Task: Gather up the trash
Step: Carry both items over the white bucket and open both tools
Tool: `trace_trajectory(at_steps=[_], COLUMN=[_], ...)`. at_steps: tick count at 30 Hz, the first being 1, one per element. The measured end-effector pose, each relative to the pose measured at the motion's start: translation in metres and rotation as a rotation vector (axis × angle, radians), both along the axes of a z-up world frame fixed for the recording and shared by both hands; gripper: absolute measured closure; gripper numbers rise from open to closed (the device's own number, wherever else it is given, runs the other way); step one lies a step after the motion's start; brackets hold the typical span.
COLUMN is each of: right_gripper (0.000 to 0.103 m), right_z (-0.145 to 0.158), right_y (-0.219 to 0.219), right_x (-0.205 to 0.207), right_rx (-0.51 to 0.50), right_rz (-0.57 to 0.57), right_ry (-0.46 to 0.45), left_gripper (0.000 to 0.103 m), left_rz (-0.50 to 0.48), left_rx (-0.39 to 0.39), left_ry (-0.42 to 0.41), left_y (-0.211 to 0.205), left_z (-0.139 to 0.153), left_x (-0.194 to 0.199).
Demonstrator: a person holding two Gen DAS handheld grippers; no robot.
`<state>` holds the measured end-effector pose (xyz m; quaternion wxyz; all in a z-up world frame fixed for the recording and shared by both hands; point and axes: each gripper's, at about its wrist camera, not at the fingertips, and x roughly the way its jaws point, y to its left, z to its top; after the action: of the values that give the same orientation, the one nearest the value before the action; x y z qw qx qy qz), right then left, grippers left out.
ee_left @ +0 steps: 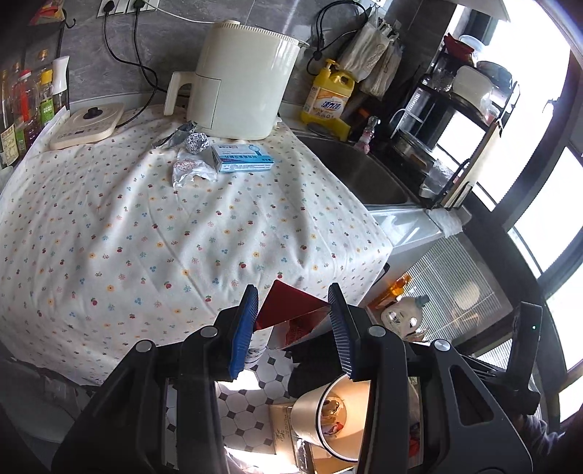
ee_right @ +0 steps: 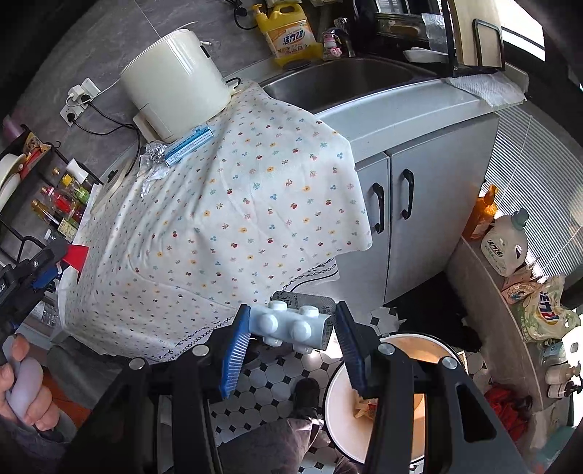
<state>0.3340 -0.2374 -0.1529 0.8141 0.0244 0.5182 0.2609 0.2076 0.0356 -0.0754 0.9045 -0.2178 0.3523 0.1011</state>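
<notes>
This is a home kitchen. A steel sink (ee_right: 346, 82) is set in the counter, and a yellow dish soap bottle (ee_right: 288, 31) stands just behind it. A dish rack (ee_left: 470, 94) with bowls is at the far end of the sink. Beside the sink, on a flower-print tablecloth (ee_left: 164, 226), stands a cream air fryer (ee_left: 237, 80). Sauce bottles (ee_left: 29, 105) stand by the grey tiled wall (ee_left: 91, 54). Below the sink are grey cabinet doors (ee_right: 419, 204).
</notes>
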Motion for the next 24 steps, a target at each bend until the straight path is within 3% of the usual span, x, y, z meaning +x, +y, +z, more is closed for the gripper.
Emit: trace_trajectory(at_steps=[13, 16, 24], right_gripper=[0.054, 0.031, 0.027], right_z=[-0.016, -0.015, -0.014], right_y=[-0.059, -0.074, -0.129], right_x=[-0.016, -0.023, -0.038], right_rx=[-0.025, -0.025, -0.037], right_rz=[-0.074, -0.093, -0.222], right_ry=[0.001, -0.003, -0.008], left_gripper=[0.063, 0.063, 0.063], left_rz=[-0.096, -0.127, -0.256], left_rx=[-0.047, -0.062, -0.107], left_ry=[0.04, 0.044, 0.137], left_y=[-0.068, -0.081, -0.124], left_z=[-0.024, -0.03, -0.062], left_x=[-0.006, -0.005, 0.016])
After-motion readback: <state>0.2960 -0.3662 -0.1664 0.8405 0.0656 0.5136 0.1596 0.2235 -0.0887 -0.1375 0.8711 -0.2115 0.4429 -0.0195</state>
